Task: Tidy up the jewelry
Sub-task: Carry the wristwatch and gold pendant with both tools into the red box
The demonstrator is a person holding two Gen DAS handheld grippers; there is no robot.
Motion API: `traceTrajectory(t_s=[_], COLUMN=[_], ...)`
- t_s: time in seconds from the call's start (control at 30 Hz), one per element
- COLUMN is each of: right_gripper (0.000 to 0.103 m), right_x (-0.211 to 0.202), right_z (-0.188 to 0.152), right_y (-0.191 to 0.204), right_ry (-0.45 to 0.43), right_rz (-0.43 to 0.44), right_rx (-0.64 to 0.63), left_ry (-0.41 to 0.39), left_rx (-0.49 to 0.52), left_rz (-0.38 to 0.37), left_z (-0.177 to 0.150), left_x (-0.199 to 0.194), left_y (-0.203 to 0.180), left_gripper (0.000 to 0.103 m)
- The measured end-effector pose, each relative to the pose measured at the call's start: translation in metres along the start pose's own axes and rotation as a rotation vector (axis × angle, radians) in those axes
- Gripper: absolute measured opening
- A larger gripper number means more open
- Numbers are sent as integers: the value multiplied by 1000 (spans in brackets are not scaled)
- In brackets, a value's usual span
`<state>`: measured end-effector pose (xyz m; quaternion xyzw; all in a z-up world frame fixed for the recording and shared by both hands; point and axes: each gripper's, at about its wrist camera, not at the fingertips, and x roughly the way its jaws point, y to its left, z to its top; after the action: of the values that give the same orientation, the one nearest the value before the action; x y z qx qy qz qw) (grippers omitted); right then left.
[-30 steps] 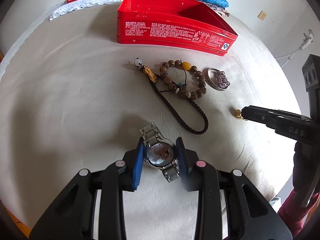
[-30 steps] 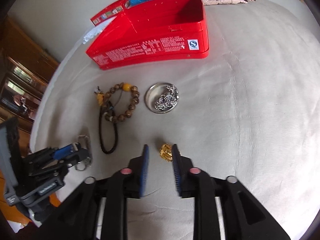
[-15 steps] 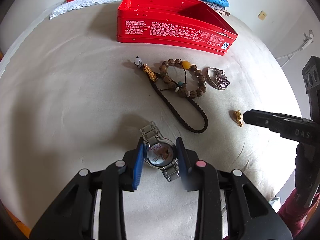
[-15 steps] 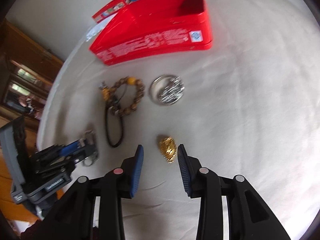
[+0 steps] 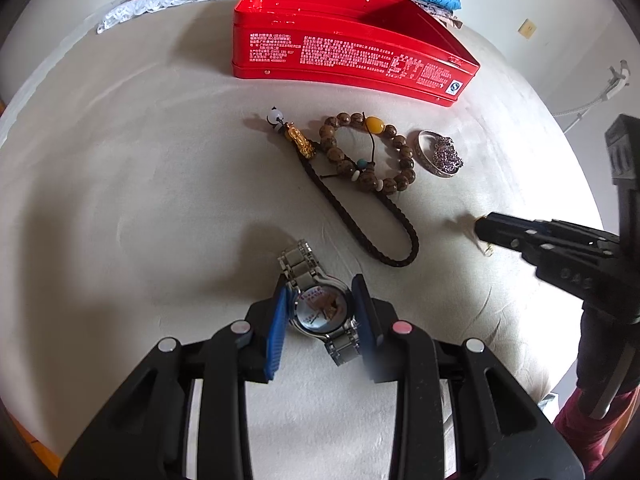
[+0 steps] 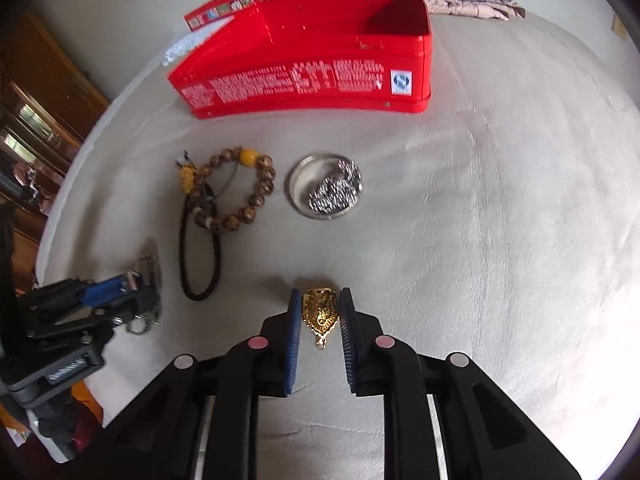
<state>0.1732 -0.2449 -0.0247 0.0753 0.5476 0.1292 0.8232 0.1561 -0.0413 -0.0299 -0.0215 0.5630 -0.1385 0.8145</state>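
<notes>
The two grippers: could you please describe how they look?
Both the left gripper and right gripper are black, with ribbed blue pads, pink and silver round studs, and embossed lettering on the side. A dark red sleeve shows behind the right one.

A plain white wall (image 5: 560,8) stands behind the cream-sheeted bed (image 6: 500,200); a brown glass-fronted wooden cabinet (image 6: 36,120) stands beside it.

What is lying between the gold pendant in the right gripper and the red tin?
Nothing lies directly between them. The gold pendant sits between the right gripper's pads, with bare cloth ahead up to the red tin. The silver bangle lies just beside that line, the bead bracelet further left.
</notes>
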Motion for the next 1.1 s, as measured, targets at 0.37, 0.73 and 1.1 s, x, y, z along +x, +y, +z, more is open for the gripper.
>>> traceTrajectory(t_s=[0.37,0.73,1.1], right_gripper=[18,18,18], right_x=[-34,-44,-63], right_z=[3,29,104], right_y=[-7,-2,6], right_ry=[-66,-111,-233], right_rz=[63,89,81], right_rx=[15,17,10], left_ry=[-103,-203,-347], left_rx=[17,21,-7], left_rz=[-22,-38,9], left_z=[4,25,105], left_x=[-37,-70,-84], left_y=[-6,-10,-13], left_gripper=[30,30,30])
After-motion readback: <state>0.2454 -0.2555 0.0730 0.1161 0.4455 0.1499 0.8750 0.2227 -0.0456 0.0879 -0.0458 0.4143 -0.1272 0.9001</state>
